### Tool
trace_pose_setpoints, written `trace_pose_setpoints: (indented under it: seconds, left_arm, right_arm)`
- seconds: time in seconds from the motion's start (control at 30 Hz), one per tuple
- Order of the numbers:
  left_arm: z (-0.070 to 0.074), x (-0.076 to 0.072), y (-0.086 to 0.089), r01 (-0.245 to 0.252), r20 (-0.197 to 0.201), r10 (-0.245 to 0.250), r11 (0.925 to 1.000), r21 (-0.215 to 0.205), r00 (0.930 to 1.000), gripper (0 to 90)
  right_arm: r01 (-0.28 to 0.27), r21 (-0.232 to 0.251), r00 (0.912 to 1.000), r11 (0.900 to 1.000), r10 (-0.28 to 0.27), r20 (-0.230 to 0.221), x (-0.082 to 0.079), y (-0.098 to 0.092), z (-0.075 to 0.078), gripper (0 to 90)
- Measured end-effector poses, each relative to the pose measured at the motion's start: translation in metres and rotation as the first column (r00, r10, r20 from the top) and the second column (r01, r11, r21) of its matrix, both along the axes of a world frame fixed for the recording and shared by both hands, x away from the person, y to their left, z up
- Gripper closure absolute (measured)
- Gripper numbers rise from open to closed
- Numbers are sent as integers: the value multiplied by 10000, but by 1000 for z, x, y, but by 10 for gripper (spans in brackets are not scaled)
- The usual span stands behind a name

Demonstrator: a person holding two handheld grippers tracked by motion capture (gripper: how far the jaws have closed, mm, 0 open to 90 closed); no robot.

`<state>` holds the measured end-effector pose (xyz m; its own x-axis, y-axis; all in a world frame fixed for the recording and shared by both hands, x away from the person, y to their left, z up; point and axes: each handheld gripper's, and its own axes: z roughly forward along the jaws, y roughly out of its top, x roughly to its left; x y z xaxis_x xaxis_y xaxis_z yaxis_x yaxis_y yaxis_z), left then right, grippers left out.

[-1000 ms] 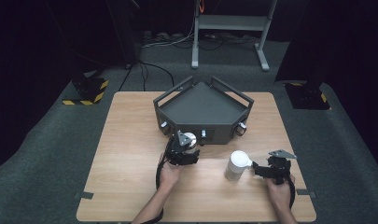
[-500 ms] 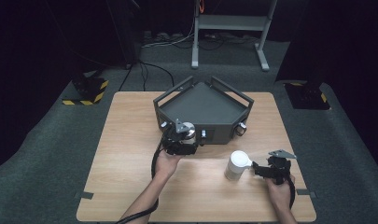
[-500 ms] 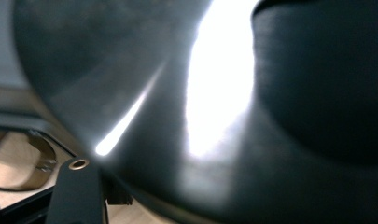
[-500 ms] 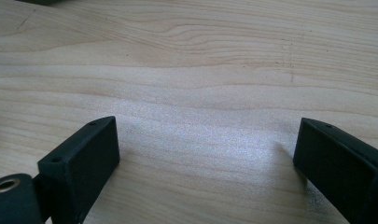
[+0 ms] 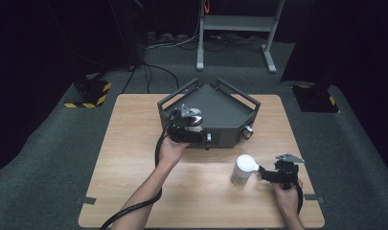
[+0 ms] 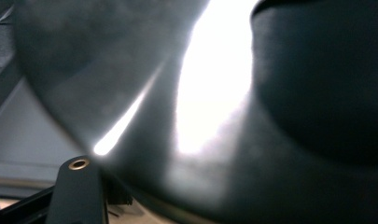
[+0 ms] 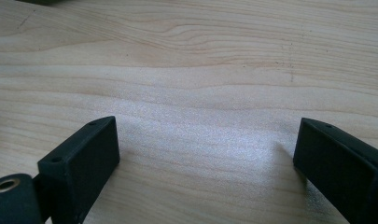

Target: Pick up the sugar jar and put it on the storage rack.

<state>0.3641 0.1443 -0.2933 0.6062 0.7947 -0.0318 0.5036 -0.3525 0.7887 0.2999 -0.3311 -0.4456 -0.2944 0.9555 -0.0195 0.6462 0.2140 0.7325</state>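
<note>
My left gripper (image 5: 183,128) has its jaws clamped on a metal cup (image 5: 195,117), held off the table (image 5: 129,158) over the near left corner of the dark box (image 5: 225,112). In the left gripper view the cup (image 6: 214,140) sits hard against the lens as a smooth, curved, glossy wall with a bright glare streak. I judge that surface slick: round polished metal gives flat pads little to bite on, so the cup could rotate or slide out if I tilt or jolt the hand. The box below it is matte dark grey, angular and five-sided, with raised bar rails along its far edges and small knobs on its near face. If I come down without clearing the near edge, the base of the cup could clip it and be levered out of the grip. My right gripper (image 5: 267,173) rests on the near right of the table with its jaws wide apart and bare pale wood grain between them. A white cup (image 5: 243,168), plain, cylindrical and upright, stands just left of its tips. It looks light, so any careless nudge from that hand would probably topple or roll it
</note>
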Motion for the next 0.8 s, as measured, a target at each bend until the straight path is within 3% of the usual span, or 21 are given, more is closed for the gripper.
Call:
trace_pose_setpoints:
  seconds: [0.33,0.37,0.4,0.43,0.47,0.5,0.8]
  left_arm:
    - [10,22,-8,-449,-44,449,9990,-48,9990,314]
    - [-2,19,-17,-1214,243,1241,9884,-911,9920,314]
    - [3,24,-16,-1039,185,1049,9933,-505,9943,314]
    - [5,27,-17,-1075,143,1082,9931,-459,9940,314]
    - [14,34,-16,-790,-103,791,9968,70,9968,314]
    - [1,29,-23,-1445,167,1462,9865,-765,9891,314]
    - [-8,44,-38,-2238,201,2263,9709,-856,9739,314]
  right_arm:
    - [-5,-10,10000,10000,5,5,0,0,0,66]
    - [-6,-12,10000,10000,6,8,0,0,0,66]
    - [-14,-17,10000,10000,14,15,0,0,0,66]
    - [-14,-22,10000,10000,14,16,0,0,0,66]
    - [-9,-23,10000,10000,9,9,0,0,0,66]
    - [-11,-25,10000,10000,11,11,0,0,0,66]
    - [-12,-25,10000,10000,12,5,0,0,0,66]
